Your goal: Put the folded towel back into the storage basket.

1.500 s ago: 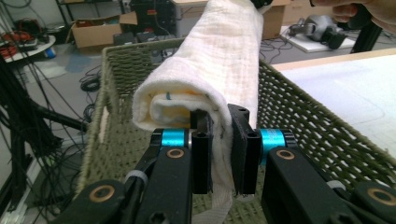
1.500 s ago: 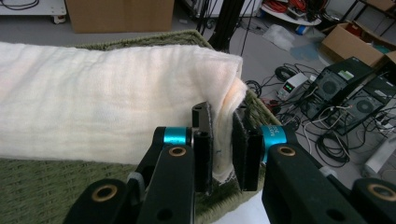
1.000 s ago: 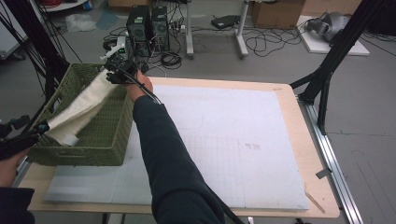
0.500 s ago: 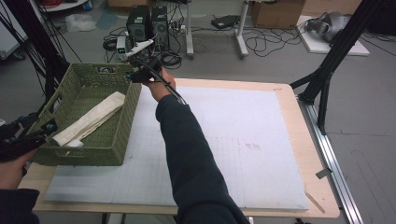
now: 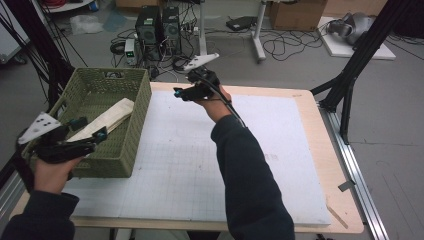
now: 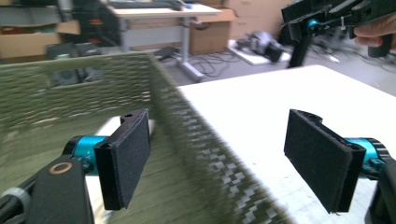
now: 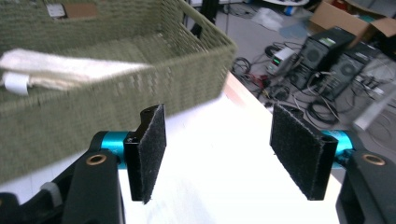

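The left gripper [image 6: 217, 158] is holding its jaws spread wide with nothing between them. In the left gripper view, the near wall of a green woven basket [image 6: 187, 116] is running up through the gap between the two black pads, blurred. One pad is hanging over the basket's inside and the other over the white mat [image 6: 261, 107] covering the table. A pale folded cloth [image 6: 109, 128] is lying in the basket just behind the pad on the basket side.

From the high view, the left gripper [image 5: 87, 135] is sitting at the basket's [image 5: 135, 100] near end, and the cloth [image 5: 107, 117] is stretching away from its jaws along the basket floor, one end leaning toward the side wall.

The right gripper [image 7: 217, 154] is likewise keeping its jaws released and empty. They are hovering above the mat [image 7: 210, 140], apart from it, with the basket [image 7: 140, 74] beyond them and the cloth [image 7: 70, 72] resting inside it. In the high view, the right gripper [image 5: 187, 92] is held up just beside the basket's far corner, over the table's [image 5: 320, 165] far edge.
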Motion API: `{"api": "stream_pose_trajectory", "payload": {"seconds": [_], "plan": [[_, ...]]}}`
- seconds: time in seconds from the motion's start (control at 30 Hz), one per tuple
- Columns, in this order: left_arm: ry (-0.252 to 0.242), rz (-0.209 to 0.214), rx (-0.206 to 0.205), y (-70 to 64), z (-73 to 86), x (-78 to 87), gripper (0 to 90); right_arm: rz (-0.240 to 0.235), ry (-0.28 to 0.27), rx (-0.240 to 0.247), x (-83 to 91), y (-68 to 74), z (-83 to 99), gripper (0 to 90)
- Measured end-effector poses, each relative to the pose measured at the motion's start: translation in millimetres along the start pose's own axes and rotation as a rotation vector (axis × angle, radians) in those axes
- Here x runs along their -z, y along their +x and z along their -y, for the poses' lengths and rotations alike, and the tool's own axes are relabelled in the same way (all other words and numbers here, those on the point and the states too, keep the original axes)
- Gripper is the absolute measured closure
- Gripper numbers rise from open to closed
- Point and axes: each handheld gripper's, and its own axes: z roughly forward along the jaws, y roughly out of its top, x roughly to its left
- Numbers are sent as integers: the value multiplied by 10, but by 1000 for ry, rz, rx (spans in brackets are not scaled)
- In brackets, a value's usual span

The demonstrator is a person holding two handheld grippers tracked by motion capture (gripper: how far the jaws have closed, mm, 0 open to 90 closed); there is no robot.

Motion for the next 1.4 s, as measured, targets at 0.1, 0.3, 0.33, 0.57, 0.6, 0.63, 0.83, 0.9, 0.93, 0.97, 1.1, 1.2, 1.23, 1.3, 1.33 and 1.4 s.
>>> {"api": "stream_pose_trajectory", "payload": {"seconds": [0.1, 0.3, 0.33, 0.57, 0.6, 0.63, 0.83, 0.9, 0.93, 0.97, 1.1, 1.2, 1.23, 1.3, 1.33, 1.4], "plan": [[-2, 33, -3, -109, -20, -142, 222, 23, -2, -21, 193, -82, 196, 342], [-1, 98, -4, -330, -35, -402, 224, 59, 13, -66, 592, -222, 572, 314], [-5, 108, -5, -366, -36, -438, 224, 62, 11, -76, 658, -233, 629, 312], [-20, 190, -32, -618, -27, -669, 224, 95, 5, -123, 1042, -243, 1075, 281], [-16, 200, -40, -656, -20, -705, 224, 100, 5, -137, 1094, -240, 1147, 276], [-17, 203, -40, -670, -16, -720, 224, 109, 7, -150, 1157, -236, 1234, 261], [12, 245, -47, -825, 55, -873, 223, 156, -6, -200, 1429, -184, 1599, 209], [16, 259, -62, -880, 72, -908, 223, 168, -3, -207, 1488, -153, 1710, 179], [18, 267, -64, -908, 83, -925, 223, 176, 2, -206, 1507, -139, 1749, 160], [18, 279, -65, -932, 97, -943, 223, 184, 6, -212, 1530, -113, 1801, 143], [16, 303, -60, -1032, 178, -1002, 223, 206, 22, -211, 1611, -21, 2010, 117], [20, 310, -69, -1089, 252, -1050, 222, 218, 22, -205, 1669, 44, 2140, 116], [26, 309, -67, -1106, 279, -1068, 222, 223, 27, -200, 1684, 63, 2185, 116], [39, 307, -72, -1140, 336, -1099, 223, 223, 39, -202, 1715, 99, 2279, 116], [38, 306, -76, -1149, 354, -1106, 223, 228, 39, -204, 1729, 110, 2315, 116], [41, 308, -74, -1165, 401, -1117, 223, 233, 30, -215, 1751, 127, 2372, 116]]}}
